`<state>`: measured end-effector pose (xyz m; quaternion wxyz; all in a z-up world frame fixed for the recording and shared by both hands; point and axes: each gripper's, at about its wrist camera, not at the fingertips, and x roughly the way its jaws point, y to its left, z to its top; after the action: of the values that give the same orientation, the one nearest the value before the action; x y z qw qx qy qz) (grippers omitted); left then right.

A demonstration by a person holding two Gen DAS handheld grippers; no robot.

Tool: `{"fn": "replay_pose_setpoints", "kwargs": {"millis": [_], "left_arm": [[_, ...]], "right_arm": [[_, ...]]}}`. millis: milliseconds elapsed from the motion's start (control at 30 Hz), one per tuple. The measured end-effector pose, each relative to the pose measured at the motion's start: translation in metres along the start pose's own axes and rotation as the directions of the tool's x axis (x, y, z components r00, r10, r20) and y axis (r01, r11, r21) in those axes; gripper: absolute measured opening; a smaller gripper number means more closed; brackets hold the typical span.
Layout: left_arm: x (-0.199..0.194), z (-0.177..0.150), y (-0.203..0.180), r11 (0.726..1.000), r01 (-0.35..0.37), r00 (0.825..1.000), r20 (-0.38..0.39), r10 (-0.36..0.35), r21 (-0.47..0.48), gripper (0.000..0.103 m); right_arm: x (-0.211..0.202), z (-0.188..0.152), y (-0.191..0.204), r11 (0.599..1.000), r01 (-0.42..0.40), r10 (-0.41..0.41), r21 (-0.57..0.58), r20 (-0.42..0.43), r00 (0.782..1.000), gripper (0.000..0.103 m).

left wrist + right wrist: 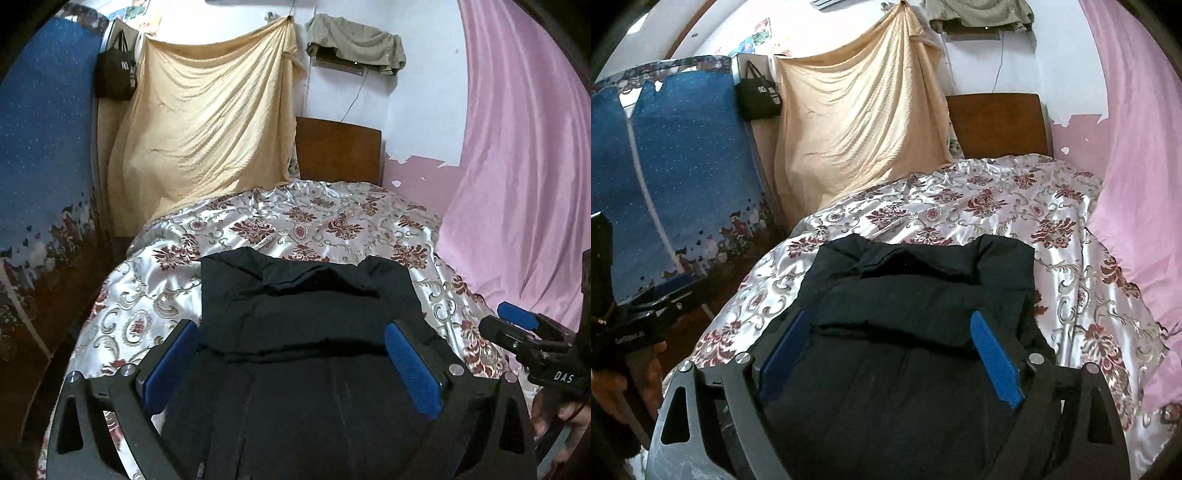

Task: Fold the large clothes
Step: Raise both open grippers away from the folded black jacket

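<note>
Two hand-held grippers above a bed. Left gripper (291,354) and right gripper (890,354): blue-padded fingers spread wide, nothing clamped between them. Black garment (306,295), partly folded, lies on the floral satin bedspread (295,218) at the near end of the bed, its far edge bunched and uneven. Behind: wooden headboard (338,149), beige sheet (207,122) hung on the wall, pink curtain (517,166) at right, black bag (116,75) at left.

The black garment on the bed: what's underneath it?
The black garment lies on a shiny floral bedspread, which shows all around it. The patch directly beneath is covered, so anything there cannot be seen. Both grippers are open above it.
</note>
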<state>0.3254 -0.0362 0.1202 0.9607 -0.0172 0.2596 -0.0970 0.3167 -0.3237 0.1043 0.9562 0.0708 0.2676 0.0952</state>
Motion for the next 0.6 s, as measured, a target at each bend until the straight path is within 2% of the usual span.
{"fn": "replay_pose_setpoints", "kwargs": {"millis": [167, 267, 333, 600], "left_arm": [[-0.029, -0.01, -0.002, 1.0, -0.009, 1.0, 0.013, 0.009, 0.011, 0.102], [-0.044, -0.018, -0.003, 0.999, -0.023, 1.0, 0.019, 0.022, 0.029, 0.102], [-0.054, -0.024, -0.005, 0.999, -0.03, 0.999, 0.019, 0.029, 0.041, 0.102], [-0.08, -0.056, -0.004, 0.996, -0.049, 0.999, -0.011, 0.05, 0.075, 0.102]], "right_arm": [[-0.033, -0.012, 0.01, 1.0, -0.003, 0.003, -0.002, 0.013, 1.0, 0.087], [-0.05, -0.02, 0.015, 1.0, 0.002, -0.002, -0.014, 0.021, 1.0, 0.094], [-0.061, -0.025, 0.019, 1.0, 0.009, -0.009, -0.028, 0.025, 1.0, 0.095], [-0.101, -0.055, 0.029, 0.997, 0.044, -0.044, -0.063, 0.008, 0.999, 0.101]]}}
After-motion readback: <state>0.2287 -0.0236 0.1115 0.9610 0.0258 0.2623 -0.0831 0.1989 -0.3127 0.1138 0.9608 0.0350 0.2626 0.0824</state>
